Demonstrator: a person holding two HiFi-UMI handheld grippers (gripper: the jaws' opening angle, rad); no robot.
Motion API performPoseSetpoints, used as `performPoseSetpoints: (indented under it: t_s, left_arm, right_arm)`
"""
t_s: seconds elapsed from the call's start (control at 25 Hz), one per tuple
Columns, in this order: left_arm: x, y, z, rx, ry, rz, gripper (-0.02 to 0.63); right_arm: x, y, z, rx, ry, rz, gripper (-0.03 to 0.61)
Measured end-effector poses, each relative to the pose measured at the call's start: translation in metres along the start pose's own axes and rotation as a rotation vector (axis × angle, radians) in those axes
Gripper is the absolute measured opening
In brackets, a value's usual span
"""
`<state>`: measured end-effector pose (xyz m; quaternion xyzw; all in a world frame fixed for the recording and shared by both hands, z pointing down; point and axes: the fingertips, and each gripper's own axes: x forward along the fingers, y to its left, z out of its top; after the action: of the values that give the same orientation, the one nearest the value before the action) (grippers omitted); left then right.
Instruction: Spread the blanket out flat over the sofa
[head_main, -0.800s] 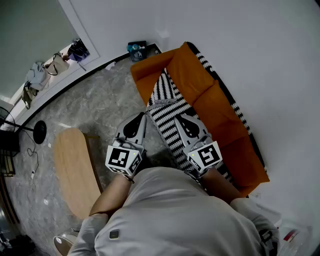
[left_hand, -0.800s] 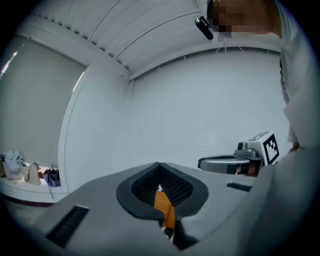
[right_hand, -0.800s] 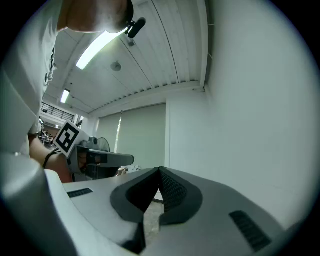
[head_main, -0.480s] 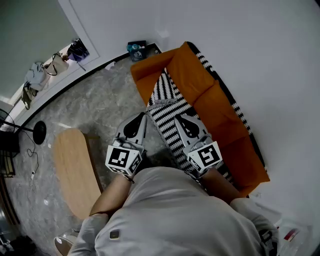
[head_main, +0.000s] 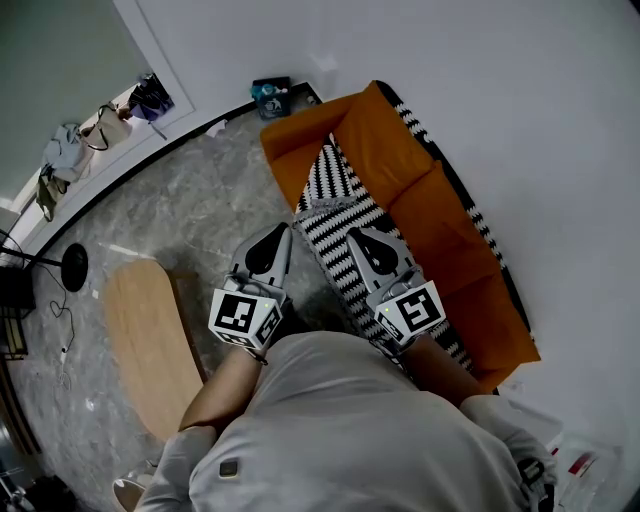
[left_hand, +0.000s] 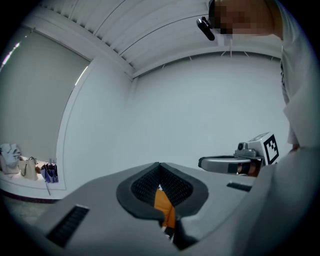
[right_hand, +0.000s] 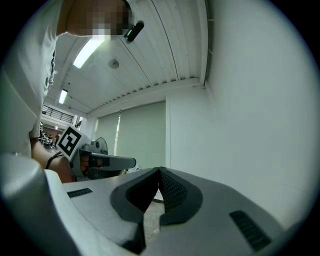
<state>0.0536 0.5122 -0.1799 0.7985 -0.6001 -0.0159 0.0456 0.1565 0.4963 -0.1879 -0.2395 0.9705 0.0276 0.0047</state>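
Note:
A black-and-white zigzag blanket (head_main: 335, 215) lies bunched along the seat of the orange sofa (head_main: 430, 215), folded narrow, with its far end rumpled. More zigzag cloth shows along the top of the sofa's back (head_main: 482, 228). My left gripper (head_main: 283, 232) hangs over the floor just left of the blanket, shut and empty. Over the blanket's near part is my right gripper (head_main: 352, 235), also shut with nothing in it. In the left gripper view the jaws (left_hand: 160, 167) meet, and a sliver of orange sofa (left_hand: 164, 207) shows below them. The right gripper view shows its jaws (right_hand: 160, 172) closed together.
A light wooden oval table (head_main: 150, 340) stands on the grey marble floor at the left. A round black stand base (head_main: 75, 265) lies farther left. A blue box (head_main: 272, 98) sits by the wall past the sofa's end. Bags (head_main: 105, 130) lie along the far left wall.
Both grippers stay shut in nearly the same places. The head view has shifted slightly.

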Motion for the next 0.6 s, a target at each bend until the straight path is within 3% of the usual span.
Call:
performPoseSetpoints:
  t_s: [0.6]
  left_arm:
    - [0.022, 0.116, 0.011, 0.001, 0.017, -0.135, 0.009]
  right_arm:
    - [0.13, 0.014, -0.004, 0.021, 0.04, -0.046, 0.025]
